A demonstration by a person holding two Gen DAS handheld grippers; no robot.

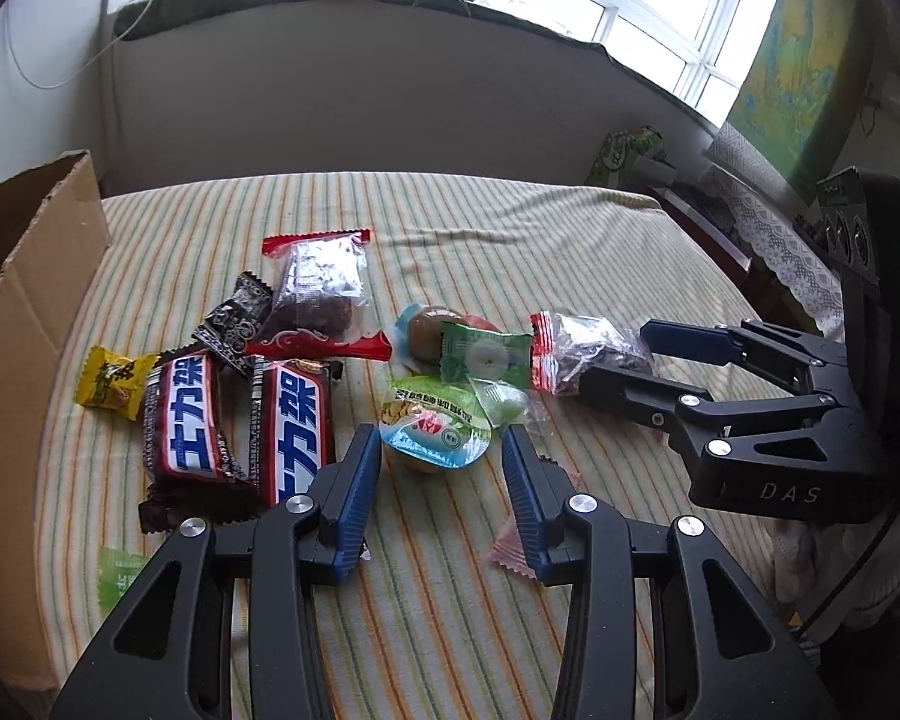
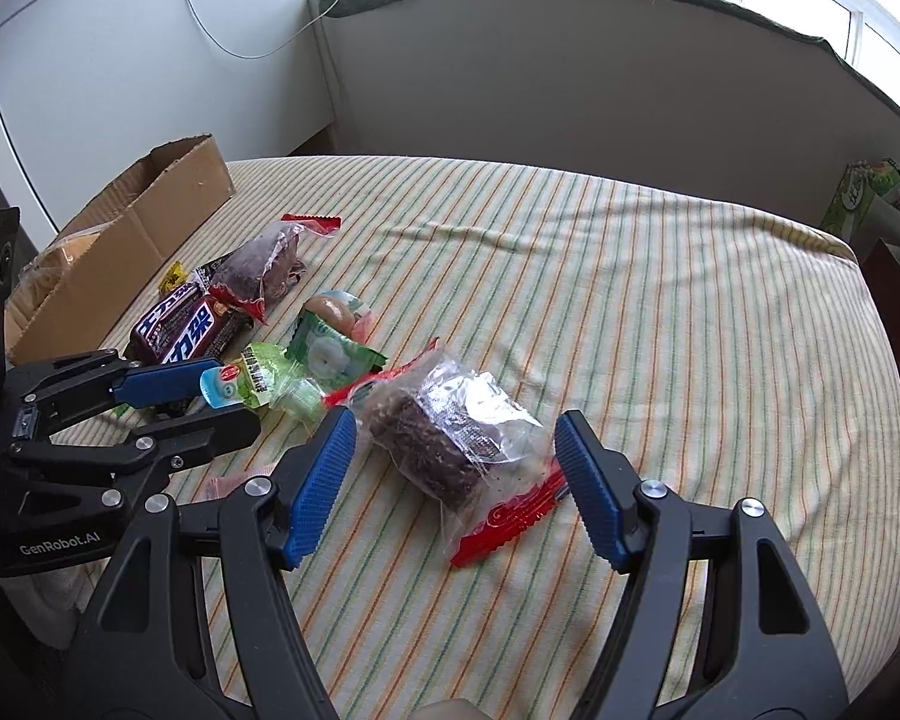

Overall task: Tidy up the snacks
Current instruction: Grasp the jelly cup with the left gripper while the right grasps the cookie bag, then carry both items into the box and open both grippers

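Observation:
Snacks lie scattered on a striped cloth. My left gripper [image 1: 441, 450] is open, its fingers on either side of a jelly cup with a green and blue lid [image 1: 435, 429]; the cup also shows in the right wrist view [image 2: 240, 384]. My right gripper [image 2: 450, 450] is open around a clear bag of dark cake with red ends [image 2: 450, 444]; the bag also shows in the left wrist view [image 1: 582, 354]. Two brown chocolate bars [image 1: 240, 420] lie left of the cup. A second cake bag [image 1: 324, 294], green candies [image 1: 486, 354] and a yellow candy [image 1: 111, 384] lie nearby.
An open cardboard box [image 1: 24, 324] stands at the left edge of the cloth, also seen in the right wrist view [image 2: 132, 240]. A pink candy [image 1: 513, 552] lies by my left gripper's right finger. A green carton [image 2: 858, 198] and clutter stand beyond the right edge.

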